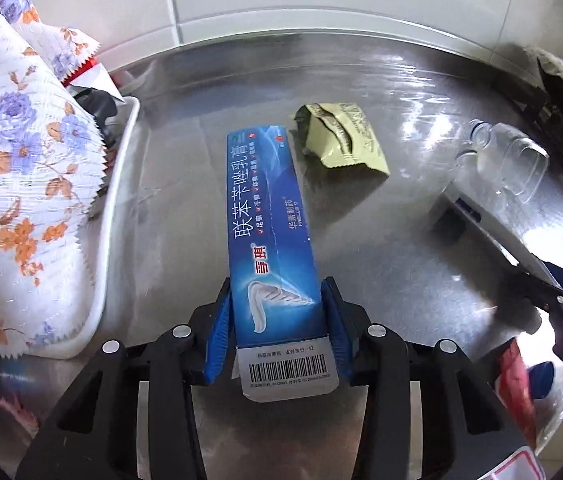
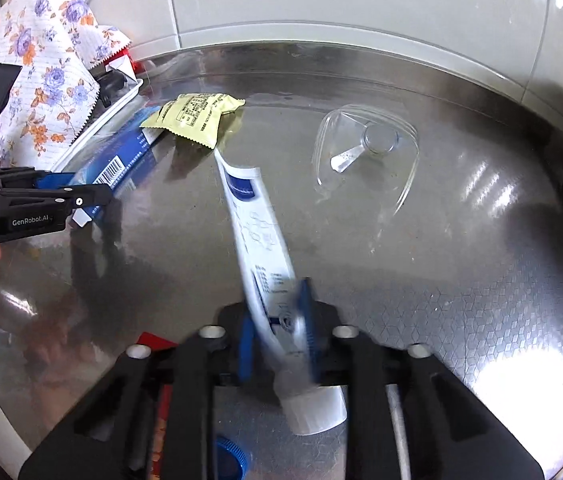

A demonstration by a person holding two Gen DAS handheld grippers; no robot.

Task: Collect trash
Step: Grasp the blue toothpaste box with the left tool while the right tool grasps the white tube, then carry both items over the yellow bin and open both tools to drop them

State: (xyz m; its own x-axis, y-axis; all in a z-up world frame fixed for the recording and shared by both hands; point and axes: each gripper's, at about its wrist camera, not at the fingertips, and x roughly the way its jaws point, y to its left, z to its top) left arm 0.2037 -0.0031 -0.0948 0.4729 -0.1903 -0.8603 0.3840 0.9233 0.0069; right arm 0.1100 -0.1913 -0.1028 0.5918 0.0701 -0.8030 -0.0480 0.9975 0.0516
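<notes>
— So, where does the left gripper (image 1: 277,312) stand?

— Its blue pads are clamped on the near end of a long blue cardboard ointment box (image 1: 269,216) with white Chinese lettering; the barcode flap sticks out toward the camera, and the far end points across the shiny steel tabletop (image 1: 381,280). In the right wrist view the same box (image 2: 121,164) shows at the left, held in that gripper (image 2: 81,200).

— And the right one?

— The right gripper (image 2: 277,332) is closed on a white-and-blue squeeze tube (image 2: 257,236), gripping it near its capped end, the crimped end pointing away. The tube is blurred.

— What else lies about?

— A crumpled pale yellow-green foil sachet (image 1: 341,136) lies just beyond the far end of the box. A clear plastic blister shell (image 2: 365,152) with a small scoop shape moulded in it sits to the right, apart from the sachet, with bare steel around it.

— Edges?

— To the left a white plastic tray (image 1: 117,200) runs along the box's side, with a floral cloth with pinked edges (image 1: 21,152) draped over it. A white tiled wall (image 1: 321,0) closes the back. Open steel stretches in the middle and to the near right. Near the lower edge a round blue cap (image 2: 229,456) shows.
</notes>
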